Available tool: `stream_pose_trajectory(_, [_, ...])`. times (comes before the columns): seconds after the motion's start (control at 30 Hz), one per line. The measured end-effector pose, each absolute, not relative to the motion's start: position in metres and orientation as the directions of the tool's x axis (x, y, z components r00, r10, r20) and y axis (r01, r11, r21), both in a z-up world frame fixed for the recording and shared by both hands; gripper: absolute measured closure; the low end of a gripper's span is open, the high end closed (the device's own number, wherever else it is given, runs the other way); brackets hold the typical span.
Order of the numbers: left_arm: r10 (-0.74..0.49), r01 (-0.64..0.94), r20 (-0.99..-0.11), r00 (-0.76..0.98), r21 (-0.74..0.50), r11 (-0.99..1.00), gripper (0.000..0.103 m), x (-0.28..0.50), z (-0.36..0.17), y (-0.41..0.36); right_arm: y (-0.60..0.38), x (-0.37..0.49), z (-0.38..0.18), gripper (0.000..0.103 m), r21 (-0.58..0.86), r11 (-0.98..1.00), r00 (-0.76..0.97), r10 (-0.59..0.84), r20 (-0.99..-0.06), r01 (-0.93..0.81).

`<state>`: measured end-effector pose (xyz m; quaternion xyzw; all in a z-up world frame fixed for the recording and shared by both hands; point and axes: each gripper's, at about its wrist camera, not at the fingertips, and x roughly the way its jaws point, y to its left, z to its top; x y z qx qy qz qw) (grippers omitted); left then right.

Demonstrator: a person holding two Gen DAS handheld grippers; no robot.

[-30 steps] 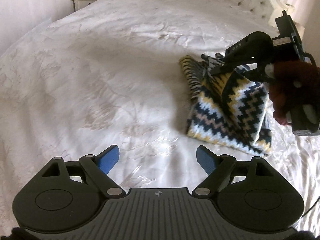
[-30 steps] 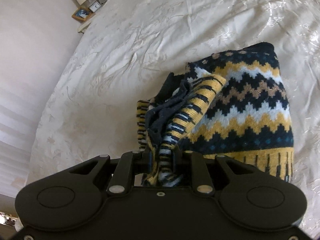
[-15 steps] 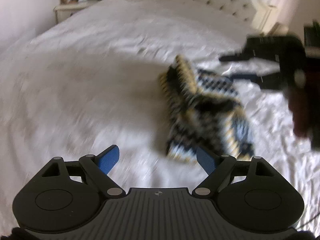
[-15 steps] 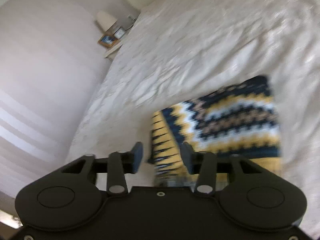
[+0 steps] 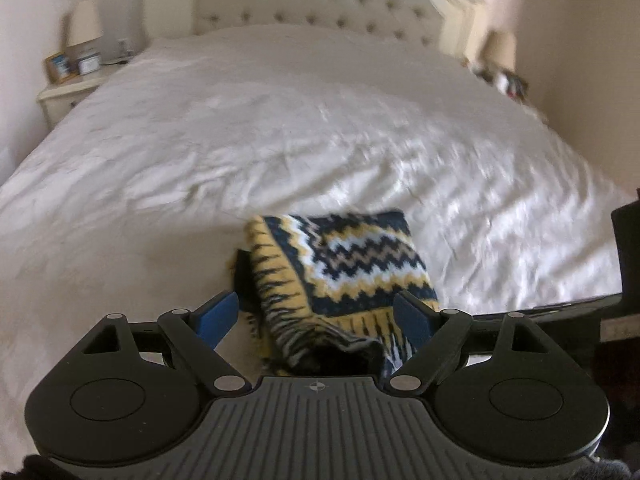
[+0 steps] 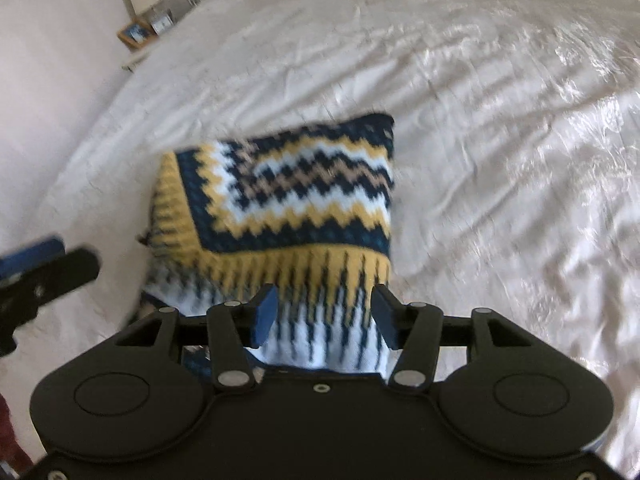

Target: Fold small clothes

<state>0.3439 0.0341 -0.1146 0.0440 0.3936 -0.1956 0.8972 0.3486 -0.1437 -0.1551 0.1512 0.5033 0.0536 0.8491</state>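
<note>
- Knit sweater [image 5: 352, 276], navy/yellow/white zigzag, lies folded into a compact rectangle on the white bedspread [image 5: 280, 128], just ahead of both grippers.
- Left gripper [image 5: 316, 316]: jaws spread wide, blue pads either side of the sweater's near ribbed edge, not pressing it. Holding nothing.
- Right gripper [image 6: 324, 316]: jaws parted, nothing gripped; the ribbed hem [image 6: 320, 320] shows between and below the pads, probably lying under them rather than touched. Motion blur, hard to confirm.
- Why: fold looks done or nearly done; the open jaws over the near edge suit either a release or one last tuck or squaring.
- Loose dark inner layer pokes out at the sweater's left side, ahead of the left pad. May need tidying.
- Containers: none in view. No basket or bin for the finished piece; it rests straight on the bed.
</note>
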Motion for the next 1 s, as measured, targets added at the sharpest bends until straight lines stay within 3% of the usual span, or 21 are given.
stream_pose_trajectory(0.2, [-0.191, 0.441, -0.813, 0.55, 0.089, 0.893, 0.019, 0.339, -0.17, 0.024, -0.128, 0.341, -0.187, 0.043, 0.265, 0.963, 0.414, 0.221, -0.883, 0.052])
stream_pose_trajectory(0.33, [-0.091, 0.392, -0.893, 0.44, 0.1, 0.914, 0.017, 0.338, -0.218, 0.056, -0.119, 0.33, -0.202, 0.041, 0.265, 0.964, 0.379, 0.232, -0.896, 0.034])
stream_pose_trajectory(0.47, [-0.117, 0.328, -0.92, 0.374, 0.013, 0.945, 0.014, 0.339, -0.236, 0.089, -0.115, 0.324, -0.204, 0.039, 0.266, 0.964, 0.366, 0.25, -0.896, -0.006])
stream_pose_trajectory(0.63, [-0.174, 0.299, -0.899, 0.402, -0.051, 0.953, 0.016, 0.334, -0.218, 0.105, -0.131, 0.326, -0.193, 0.04, 0.321, 0.947, 0.38, 0.306, -0.873, -0.026])
stream_pose_trajectory(0.83, [-0.295, 0.188, -0.789, 0.539, -0.229, 0.955, 0.015, 0.335, -0.162, 0.121, -0.165, 0.334, -0.156, 0.033, 0.371, 0.928, 0.53, 0.336, -0.779, -0.044])
stream_pose_trajectory(1.0, [-0.286, 0.262, -0.761, 0.583, -0.157, 0.952, 0.015, 0.379, -0.152, 0.083, -0.18, 0.366, -0.153, 0.033, 0.355, 0.935, 0.558, 0.299, -0.774, -0.008])
